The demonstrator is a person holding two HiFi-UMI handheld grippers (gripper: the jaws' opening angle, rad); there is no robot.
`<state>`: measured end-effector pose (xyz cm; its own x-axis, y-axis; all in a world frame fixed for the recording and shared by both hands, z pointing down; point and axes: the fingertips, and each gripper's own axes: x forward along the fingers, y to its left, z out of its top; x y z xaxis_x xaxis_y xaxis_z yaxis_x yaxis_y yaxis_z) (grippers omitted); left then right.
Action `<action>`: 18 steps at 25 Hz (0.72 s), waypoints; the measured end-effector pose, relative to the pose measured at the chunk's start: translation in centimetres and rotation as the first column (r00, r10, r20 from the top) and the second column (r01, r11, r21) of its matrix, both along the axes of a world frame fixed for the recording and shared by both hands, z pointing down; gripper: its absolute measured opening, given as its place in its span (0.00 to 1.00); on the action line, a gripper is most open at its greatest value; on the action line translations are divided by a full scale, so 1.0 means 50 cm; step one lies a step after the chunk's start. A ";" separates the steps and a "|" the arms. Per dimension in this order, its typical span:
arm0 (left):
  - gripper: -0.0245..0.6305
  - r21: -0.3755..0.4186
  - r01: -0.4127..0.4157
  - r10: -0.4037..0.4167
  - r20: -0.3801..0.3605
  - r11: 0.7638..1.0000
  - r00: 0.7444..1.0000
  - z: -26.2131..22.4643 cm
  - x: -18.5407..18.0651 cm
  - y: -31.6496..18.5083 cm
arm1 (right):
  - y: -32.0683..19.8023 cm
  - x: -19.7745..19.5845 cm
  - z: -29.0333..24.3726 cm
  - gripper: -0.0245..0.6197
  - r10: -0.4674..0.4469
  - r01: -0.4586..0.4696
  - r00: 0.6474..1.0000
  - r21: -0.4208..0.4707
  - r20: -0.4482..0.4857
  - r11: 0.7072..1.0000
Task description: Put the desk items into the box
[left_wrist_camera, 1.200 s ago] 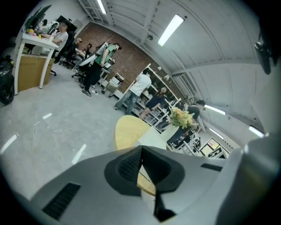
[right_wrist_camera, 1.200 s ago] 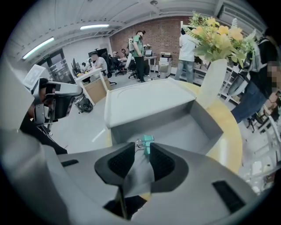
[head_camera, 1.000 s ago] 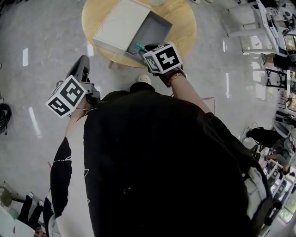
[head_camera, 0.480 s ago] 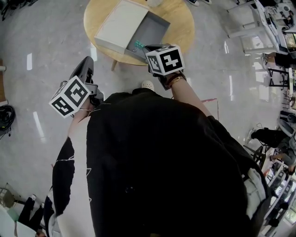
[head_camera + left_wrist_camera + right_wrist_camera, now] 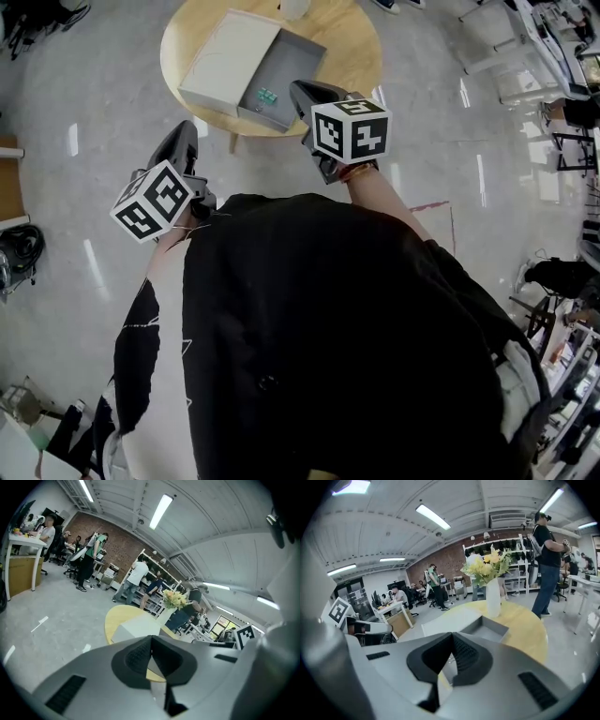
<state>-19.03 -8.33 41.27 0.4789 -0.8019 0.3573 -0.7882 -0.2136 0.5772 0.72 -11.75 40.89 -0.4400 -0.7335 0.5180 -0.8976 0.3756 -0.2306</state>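
the right gripper (image 5: 303, 89) has just closed on nothing, near the box (image 5: 298, 64). the left gripper (image 5: 185, 132) is closed and empty, off the table (image 5: 361, 47). a teal item (image 5: 267, 95) lies inside the open box.

The black top (image 5: 328, 328) has white sleeve panels; the grey left gripper (image 5: 185, 128) and right gripper (image 5: 299, 87) bear black-and-white marker cubes.

table (image 5: 361, 47): smooth pale wood | box (image 5: 292, 64): matt, card-like | floor (image 5: 94, 141): polished, glossy, mirrors the lights
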 end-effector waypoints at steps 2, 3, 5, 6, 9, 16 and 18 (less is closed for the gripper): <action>0.05 0.010 0.001 -0.001 0.010 1.000 1.000 -0.009 0.022 0.006 | 0.008 0.023 -0.008 0.05 0.002 -0.002 1.000 0.008 -0.006 1.000; 0.05 0.013 0.000 0.000 0.014 1.000 1.000 -0.013 0.034 0.010 | 0.013 0.035 -0.011 0.05 0.002 -0.002 1.000 0.005 -0.005 1.000; 0.05 0.012 -0.005 0.005 0.016 1.000 1.000 -0.019 0.062 0.019 | 0.022 0.060 -0.016 0.05 0.003 -0.003 1.000 -0.001 0.007 1.000; 0.05 0.012 -0.007 0.007 0.016 1.000 1.000 -0.021 0.076 0.025 | 0.027 0.073 -0.018 0.05 0.004 -0.004 1.000 -0.005 0.015 1.000; 0.05 0.021 -0.009 0.008 0.024 1.000 1.000 -0.030 0.115 0.046 | 0.046 0.110 -0.019 0.05 0.008 -0.007 0.999 -0.015 0.038 1.000; 0.05 0.012 0.017 -0.018 0.054 1.000 0.998 -0.030 0.169 0.098 | 0.083 0.165 -0.004 0.05 -0.028 0.029 0.998 -0.029 0.051 0.999; 0.05 0.009 0.034 -0.034 0.059 0.999 0.998 -0.027 0.176 0.115 | 0.093 0.174 0.002 0.05 -0.041 0.043 0.997 -0.035 0.058 0.998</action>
<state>-10.22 -2.59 39.90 0.4298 -0.8204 0.3772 -0.8275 -0.1907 0.5281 9.41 -7.11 40.99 -0.4995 -0.6952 0.5170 -0.8663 0.4031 -0.2949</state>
